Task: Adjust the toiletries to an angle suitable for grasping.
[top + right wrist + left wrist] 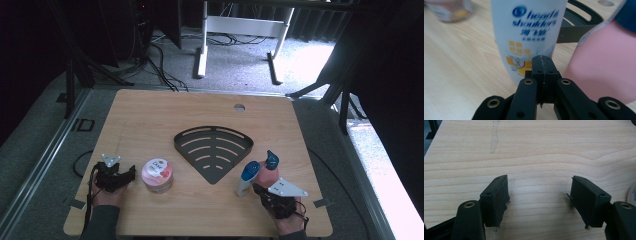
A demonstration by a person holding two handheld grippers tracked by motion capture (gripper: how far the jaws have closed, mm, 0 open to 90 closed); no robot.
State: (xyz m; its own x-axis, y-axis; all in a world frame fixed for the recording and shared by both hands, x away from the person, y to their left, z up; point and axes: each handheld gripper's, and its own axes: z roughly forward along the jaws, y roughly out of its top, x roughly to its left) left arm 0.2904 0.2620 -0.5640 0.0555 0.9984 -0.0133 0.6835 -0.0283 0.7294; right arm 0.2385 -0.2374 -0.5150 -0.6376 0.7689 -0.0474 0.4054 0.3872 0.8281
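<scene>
A white Head & Shoulders bottle (246,177) with a blue cap stands near the table's front right, with a pink bottle (270,167) just behind it to the right. My right gripper (258,190) is right behind them, shut with nothing between its jaws. In the right gripper view its tip (544,62) sits close in front of the white bottle (529,30), with the pink bottle (599,62) to the right. At the front left my left gripper (129,175) stands open over bare wood (539,197), next to a pink-lidded Dove jar (157,175).
A black fan-shaped slotted rack (214,150) lies mid-table, behind the bottles (576,27). The wooden table (150,115) has a round cable hole (239,107) near its far edge. The jar's edge (632,195) shows at the right of the left gripper view.
</scene>
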